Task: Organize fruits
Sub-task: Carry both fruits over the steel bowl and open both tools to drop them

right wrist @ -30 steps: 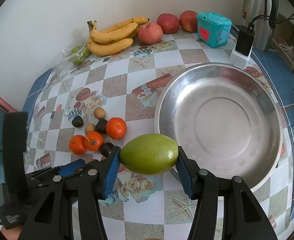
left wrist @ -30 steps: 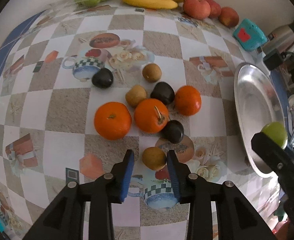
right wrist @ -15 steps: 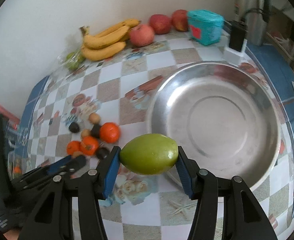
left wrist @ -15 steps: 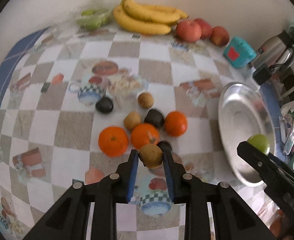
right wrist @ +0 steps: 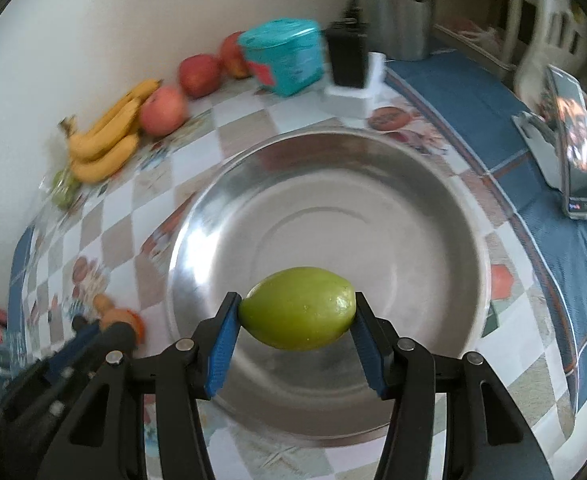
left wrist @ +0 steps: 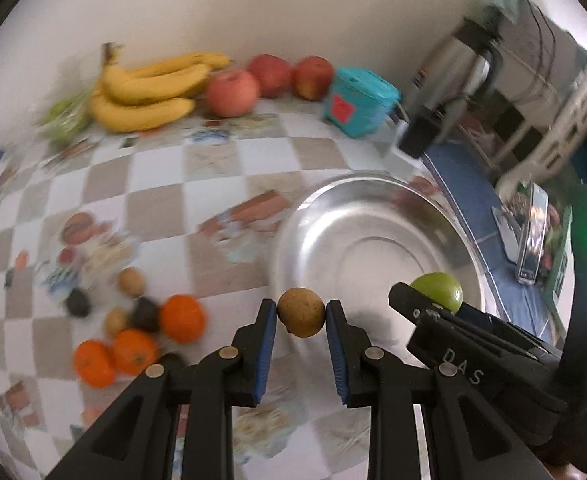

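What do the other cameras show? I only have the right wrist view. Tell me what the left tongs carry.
Observer: The left tongs are shut on a small round brown fruit, lifted off the table.
Operator: Report what fruit remains on the cloth.
Observer: Three oranges, two more brown fruits and some dark ones lie in a cluster left of the steel bowl.
Operator: Confirm my tongs from that side.
Observer: The right tongs hold the green fruit over the bowl's near rim.

Left hand-held gripper [left wrist: 300, 316] clamped brown fruit [left wrist: 301, 312] — lifted toward bowl [left wrist: 373, 216].
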The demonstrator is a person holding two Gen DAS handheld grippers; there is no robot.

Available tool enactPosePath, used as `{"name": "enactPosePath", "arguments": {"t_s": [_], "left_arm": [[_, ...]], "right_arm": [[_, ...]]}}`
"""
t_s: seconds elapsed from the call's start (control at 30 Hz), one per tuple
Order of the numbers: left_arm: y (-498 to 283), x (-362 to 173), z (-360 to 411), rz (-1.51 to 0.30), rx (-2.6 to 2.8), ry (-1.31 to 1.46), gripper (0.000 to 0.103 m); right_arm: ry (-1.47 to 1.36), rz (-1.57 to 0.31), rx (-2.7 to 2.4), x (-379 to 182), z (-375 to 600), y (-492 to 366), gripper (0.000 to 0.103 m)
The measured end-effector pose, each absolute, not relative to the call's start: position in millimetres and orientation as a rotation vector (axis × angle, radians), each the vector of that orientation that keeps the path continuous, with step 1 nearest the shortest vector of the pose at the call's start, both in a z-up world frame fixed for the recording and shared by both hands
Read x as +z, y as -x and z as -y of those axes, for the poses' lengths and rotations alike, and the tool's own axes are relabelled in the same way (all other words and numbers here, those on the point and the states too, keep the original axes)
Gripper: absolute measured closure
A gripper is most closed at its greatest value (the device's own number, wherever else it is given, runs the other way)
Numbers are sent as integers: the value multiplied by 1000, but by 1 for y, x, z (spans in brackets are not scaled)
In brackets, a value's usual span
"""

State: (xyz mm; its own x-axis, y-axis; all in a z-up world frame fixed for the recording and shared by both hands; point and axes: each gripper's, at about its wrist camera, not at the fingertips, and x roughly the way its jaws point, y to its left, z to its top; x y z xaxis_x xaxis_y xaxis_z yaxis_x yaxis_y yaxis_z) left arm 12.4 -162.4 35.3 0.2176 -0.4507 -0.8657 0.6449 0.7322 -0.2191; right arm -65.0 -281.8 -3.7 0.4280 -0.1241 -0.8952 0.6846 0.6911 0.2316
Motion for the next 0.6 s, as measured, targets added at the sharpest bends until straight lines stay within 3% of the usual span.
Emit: {"name": "enactPosePath", "arguments": {"t_s": [0.6], "left_arm": [[2, 2, 192, -1138, -786, -300, 75]], "right_arm": [[-730, -1049, -678, -29, 311, 81, 47]]}}
